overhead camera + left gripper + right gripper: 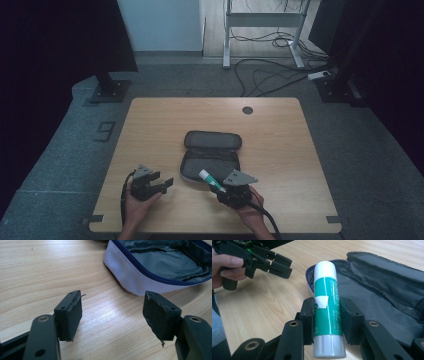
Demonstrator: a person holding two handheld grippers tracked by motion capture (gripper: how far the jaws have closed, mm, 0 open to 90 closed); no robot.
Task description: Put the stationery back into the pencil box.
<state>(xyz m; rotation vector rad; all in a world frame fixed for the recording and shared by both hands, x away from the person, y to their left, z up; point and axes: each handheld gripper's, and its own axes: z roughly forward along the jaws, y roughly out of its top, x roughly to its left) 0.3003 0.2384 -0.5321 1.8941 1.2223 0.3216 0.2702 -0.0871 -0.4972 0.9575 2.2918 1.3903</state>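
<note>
Here the green-and-white glue stick (327, 307) is clamped across its lower body between the jaws of the right tongs (327, 317), its long axis running forward from them so that the white cap leans over the near rim of the open pencil case (210, 165). The case lies unzipped on the wooden surface (280, 145), its grey lining straight ahead of the stick, so a short push forward would probably drop it inside. The left tongs (112, 315) rest just left of the case, jaws wide apart and empty.
</note>
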